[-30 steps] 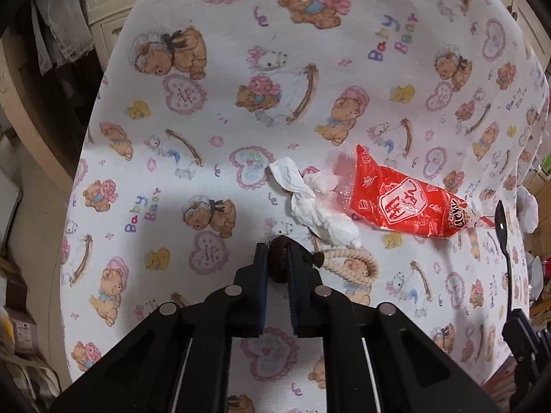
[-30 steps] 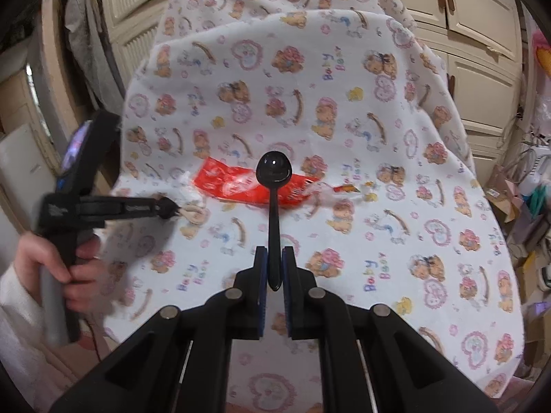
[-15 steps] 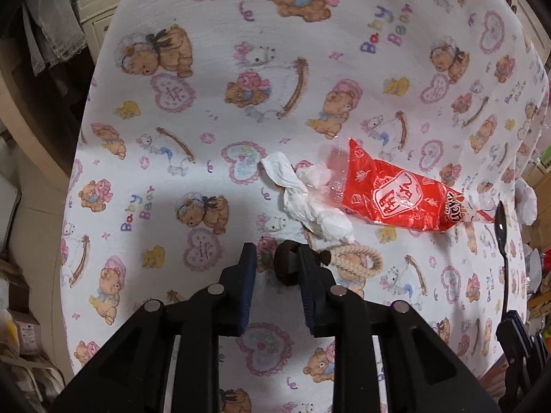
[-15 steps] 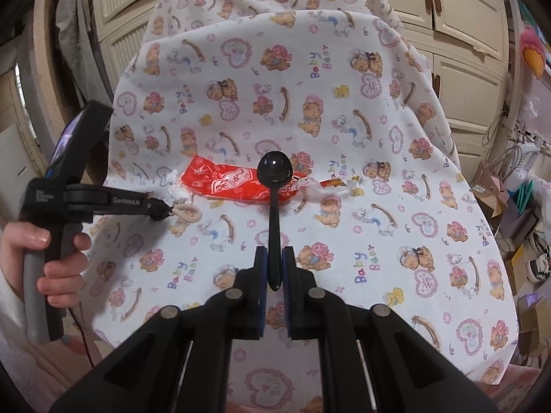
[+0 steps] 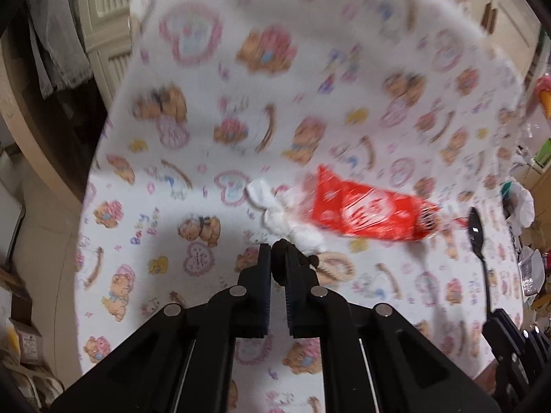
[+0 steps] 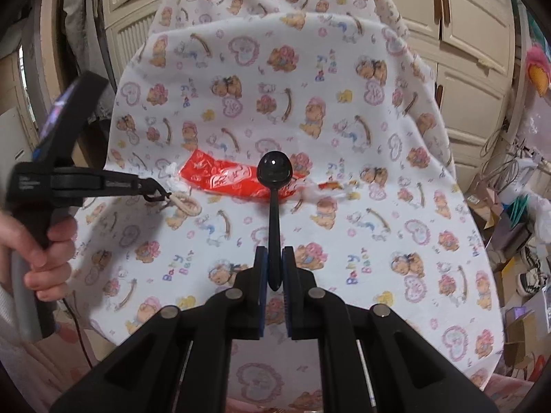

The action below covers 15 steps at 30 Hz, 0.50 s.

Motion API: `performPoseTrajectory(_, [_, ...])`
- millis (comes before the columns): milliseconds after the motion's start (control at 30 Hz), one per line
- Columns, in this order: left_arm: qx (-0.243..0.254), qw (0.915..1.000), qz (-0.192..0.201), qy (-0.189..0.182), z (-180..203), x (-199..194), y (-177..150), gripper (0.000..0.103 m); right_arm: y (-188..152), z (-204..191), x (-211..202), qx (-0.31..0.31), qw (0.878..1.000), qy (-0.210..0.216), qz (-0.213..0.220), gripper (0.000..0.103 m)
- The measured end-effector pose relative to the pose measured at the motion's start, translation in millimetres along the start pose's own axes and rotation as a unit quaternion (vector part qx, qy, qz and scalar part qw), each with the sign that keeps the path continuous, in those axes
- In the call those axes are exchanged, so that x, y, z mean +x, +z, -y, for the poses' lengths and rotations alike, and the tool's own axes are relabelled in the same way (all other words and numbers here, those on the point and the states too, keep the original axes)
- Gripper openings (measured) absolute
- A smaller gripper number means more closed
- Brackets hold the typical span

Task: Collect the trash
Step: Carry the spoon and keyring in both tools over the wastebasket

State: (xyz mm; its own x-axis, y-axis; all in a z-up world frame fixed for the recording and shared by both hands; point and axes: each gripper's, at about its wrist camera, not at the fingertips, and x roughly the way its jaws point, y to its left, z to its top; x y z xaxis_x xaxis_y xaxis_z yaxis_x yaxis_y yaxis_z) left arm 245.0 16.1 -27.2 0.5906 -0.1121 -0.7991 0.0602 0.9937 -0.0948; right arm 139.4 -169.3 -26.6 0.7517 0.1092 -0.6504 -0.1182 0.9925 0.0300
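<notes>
A bear-print cloth is covering the table before cream cabinets; the right gripper is clamping a spoon, and the left gripper is showing a narrow gap, holding nothing.

teddy-print cloth, cream cabinets, perhaps boxes
</notes>
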Motion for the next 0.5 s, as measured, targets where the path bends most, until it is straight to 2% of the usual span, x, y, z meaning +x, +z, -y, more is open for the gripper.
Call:
performPoseTrajectory(133, [0.010, 0.9991, 0.040, -0.003, 6.9, -41.9, -6.7, 0.006, 5.0, 3.1, -13.6, 0.005, 1.000, 0.007, 0.011, 0.007])
performPoseTrajectory(267, [0.009, 0.9974, 0.068, -0.022, 6.3, -87.1, -12.8, 0.006, 7.6, 5.9, -40.2, 0.013, 0.999, 0.023, 0.026, 0.007])
performPoseTrajectory(500, [-0.002, 0.9956, 0.089, -0.030, 14.8, -151.3, -44.7, 0.006, 9.7, 1.8, -95.2, 0.028, 0.997, 0.047, 0.046, 0.007])
